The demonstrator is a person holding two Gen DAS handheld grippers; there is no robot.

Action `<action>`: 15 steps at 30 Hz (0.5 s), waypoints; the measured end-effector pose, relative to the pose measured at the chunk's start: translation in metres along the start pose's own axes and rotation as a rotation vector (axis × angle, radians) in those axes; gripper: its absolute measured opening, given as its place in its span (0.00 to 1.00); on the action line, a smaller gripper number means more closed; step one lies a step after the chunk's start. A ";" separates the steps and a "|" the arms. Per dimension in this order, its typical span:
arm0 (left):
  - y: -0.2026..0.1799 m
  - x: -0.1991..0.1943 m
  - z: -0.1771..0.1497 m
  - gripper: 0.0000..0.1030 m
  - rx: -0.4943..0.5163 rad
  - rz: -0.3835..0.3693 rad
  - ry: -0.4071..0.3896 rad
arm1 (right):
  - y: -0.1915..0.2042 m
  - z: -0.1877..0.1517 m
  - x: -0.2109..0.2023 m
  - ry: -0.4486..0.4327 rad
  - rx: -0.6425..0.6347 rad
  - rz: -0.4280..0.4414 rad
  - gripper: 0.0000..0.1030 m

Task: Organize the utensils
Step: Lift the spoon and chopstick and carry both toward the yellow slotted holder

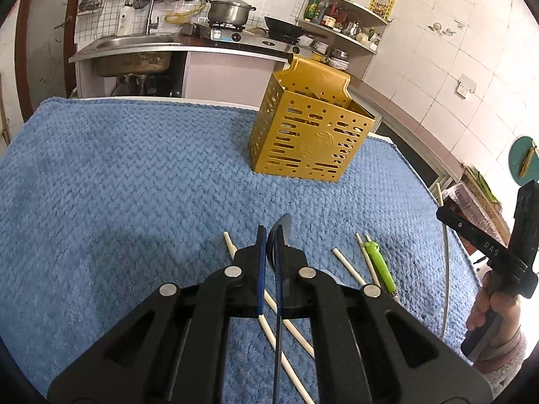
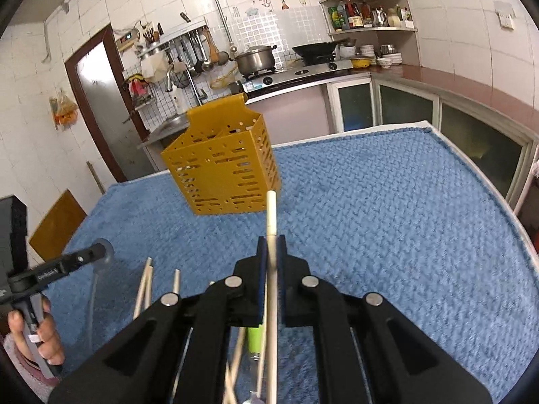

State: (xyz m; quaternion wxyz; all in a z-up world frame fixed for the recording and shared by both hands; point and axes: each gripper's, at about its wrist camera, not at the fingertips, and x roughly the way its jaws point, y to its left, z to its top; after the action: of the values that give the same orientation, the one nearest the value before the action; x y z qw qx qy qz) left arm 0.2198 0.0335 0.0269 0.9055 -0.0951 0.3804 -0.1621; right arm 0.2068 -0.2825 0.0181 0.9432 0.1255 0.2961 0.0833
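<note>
A gold perforated utensil holder [image 1: 310, 128] stands upright on the blue towel [image 1: 134, 175]; it also shows in the right wrist view [image 2: 222, 171]. My left gripper [image 1: 269, 235] is shut on a dark spoon [image 1: 281, 232], held edge-on, its bowl poking past the fingertips. My right gripper [image 2: 272, 240] is shut on a white chopstick [image 2: 271, 215], lifted above the towel and pointing toward the holder. Several white chopsticks [image 1: 347, 266] and a green-handled utensil [image 1: 380, 266] lie on the towel below both grippers.
The towel covers a table with a white edge [image 2: 471, 165]. Behind stand a sink [image 1: 134, 57], a stove with a pot [image 1: 229, 10] and wok, and a corner shelf [image 1: 343, 20]. The other hand-held gripper shows at the right edge [image 1: 498, 259] and at the left [image 2: 50, 276].
</note>
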 end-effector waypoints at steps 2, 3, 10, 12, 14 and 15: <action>0.001 0.000 0.001 0.03 0.001 -0.001 -0.003 | 0.003 0.001 0.001 -0.012 -0.014 -0.005 0.06; 0.002 -0.001 0.002 0.03 0.002 0.000 -0.007 | 0.005 0.001 0.002 -0.020 -0.019 -0.007 0.06; 0.000 -0.008 0.015 0.03 0.010 -0.013 -0.038 | 0.013 0.006 -0.005 -0.091 -0.032 0.016 0.06; -0.002 -0.010 0.019 0.03 0.019 -0.013 -0.051 | 0.013 0.009 -0.003 -0.083 -0.023 0.026 0.06; -0.004 -0.011 0.025 0.03 0.023 -0.021 -0.059 | 0.012 0.013 0.001 -0.067 -0.013 0.026 0.06; -0.005 -0.011 0.028 0.03 0.027 -0.023 -0.062 | 0.012 0.014 0.002 -0.065 -0.010 0.022 0.06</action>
State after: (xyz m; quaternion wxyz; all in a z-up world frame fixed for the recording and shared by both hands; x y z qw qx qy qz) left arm 0.2318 0.0337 0.0548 0.9163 -0.0920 0.3486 -0.1746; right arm 0.2157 -0.2732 0.0313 0.9521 0.1264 0.2634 0.0909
